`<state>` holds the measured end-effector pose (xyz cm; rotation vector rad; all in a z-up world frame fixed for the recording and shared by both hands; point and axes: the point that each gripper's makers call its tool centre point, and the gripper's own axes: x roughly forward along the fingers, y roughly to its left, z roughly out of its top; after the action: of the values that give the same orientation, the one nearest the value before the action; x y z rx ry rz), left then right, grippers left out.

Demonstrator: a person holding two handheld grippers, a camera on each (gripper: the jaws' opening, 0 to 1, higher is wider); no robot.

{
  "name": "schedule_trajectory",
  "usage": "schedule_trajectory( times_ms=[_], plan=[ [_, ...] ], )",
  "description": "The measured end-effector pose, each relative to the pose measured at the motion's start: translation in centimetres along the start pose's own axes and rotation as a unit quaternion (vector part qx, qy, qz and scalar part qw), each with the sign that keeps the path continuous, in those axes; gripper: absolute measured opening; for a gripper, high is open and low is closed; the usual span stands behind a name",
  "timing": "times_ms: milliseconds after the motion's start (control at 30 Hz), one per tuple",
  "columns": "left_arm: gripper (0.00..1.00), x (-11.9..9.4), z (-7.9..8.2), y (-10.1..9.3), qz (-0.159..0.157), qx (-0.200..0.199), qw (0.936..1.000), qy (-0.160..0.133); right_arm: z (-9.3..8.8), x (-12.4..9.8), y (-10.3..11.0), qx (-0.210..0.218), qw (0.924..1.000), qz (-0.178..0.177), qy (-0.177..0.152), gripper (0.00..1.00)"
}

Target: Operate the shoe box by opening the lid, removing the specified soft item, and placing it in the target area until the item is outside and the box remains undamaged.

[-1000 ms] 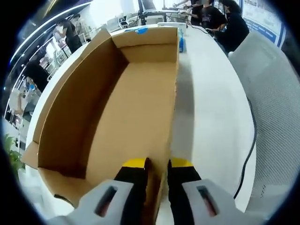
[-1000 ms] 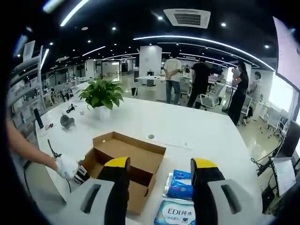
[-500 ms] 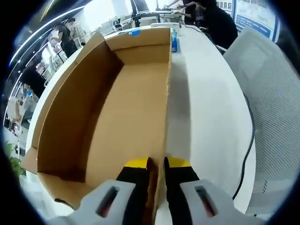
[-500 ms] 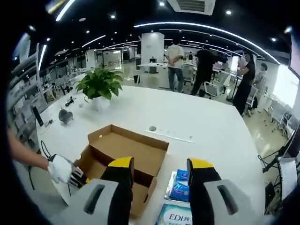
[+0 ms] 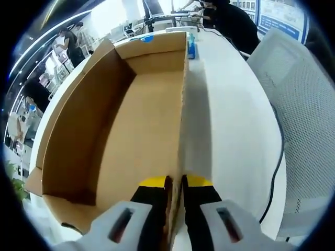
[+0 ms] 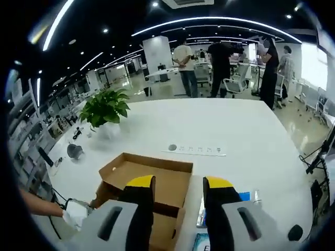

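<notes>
Box (image 5: 141,120) is open on the white table (image 5: 230,120); in the left gripper view we see bare cardboard floor and walls, nothing lying inside as far as we can see. Bit of blue tape (image 5: 147,37) on the far wall's top edge. A small blue pack (image 5: 191,49) sits on the table just past the box's far right corner.

Left gripper (image 5: 174,183): jaws nearly pressed together, pinching the box's right side wall at the near end, one yellow-tipped jaw inside the box, one outside. Black cable (image 5: 277,157) runs along the table's right edge, next to a mesh chair back (image 5: 298,89).

In the right gripper view we see the same box (image 6: 152,183) from the other side, sitting near the table's near edge, flap (image 6: 110,170) folded out on its left. Interior there also looks bare. The left gripper's gloved hand (image 6: 76,212) is at the box's left end.

Right gripper (image 6: 179,184): jaws spread apart, holding nothing, above the box's right side, touching nothing that we can tell. Soft item: blue tissue packs (image 6: 222,209) lie on the table (image 6: 220,130) just beside the box's right side, partly hidden behind the right jaw. So outside the box.

Further back on the table: a power strip (image 6: 196,150), a potted plant (image 6: 104,110) toward the far left edge, a small dark object (image 6: 75,151) near the left edge. People stand beyond the table's far edge.
</notes>
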<state>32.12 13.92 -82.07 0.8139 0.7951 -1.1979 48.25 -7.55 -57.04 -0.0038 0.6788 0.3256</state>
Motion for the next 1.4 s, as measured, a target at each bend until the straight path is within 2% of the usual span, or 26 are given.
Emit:
schedule_trajectory(
  times_ms=[167,300,467,700,900,1033,1133,1400],
  plan=[
    [0.10,0.0,0.0,0.1,-0.001,-0.004,1.0000,0.001,-0.2,1.6,-0.4,0.004,0.9999,0.004,0.015,0.33],
    [0.09,0.0,0.0,0.1,-0.001,-0.007,1.0000,0.001,-0.2,2.8,-1.2,0.000,0.9998,-0.004,0.021,0.23],
    [0.09,0.0,0.0,0.0,0.000,0.012,0.9999,-0.005,-0.9,4.7,-1.3,0.003,0.9992,-0.005,0.039,0.24],
    [0.08,0.0,0.1,-0.1,0.001,0.016,0.9999,-0.007,-1.8,6.8,-1.3,-0.002,0.9983,-0.010,0.057,0.24],
    [0.08,0.0,0.2,-0.1,0.000,0.015,0.9998,-0.009,-1.6,8.2,-1.8,0.015,0.9980,-0.009,0.061,0.25],
    [0.07,0.0,0.3,-0.2,-0.001,0.028,0.9995,-0.015,-1.9,9.2,-1.6,0.028,0.9973,0.005,0.067,0.25],
    [0.07,0.0,0.4,-0.2,-0.001,0.034,0.9993,-0.019,-1.9,10.0,-1.5,0.013,0.9978,0.007,0.065,0.24],
    [0.07,0.0,0.6,-0.2,-0.001,0.030,0.9994,-0.018,-3.8,11.9,-2.0,0.025,0.9952,-0.005,0.094,0.26]
  ],
)
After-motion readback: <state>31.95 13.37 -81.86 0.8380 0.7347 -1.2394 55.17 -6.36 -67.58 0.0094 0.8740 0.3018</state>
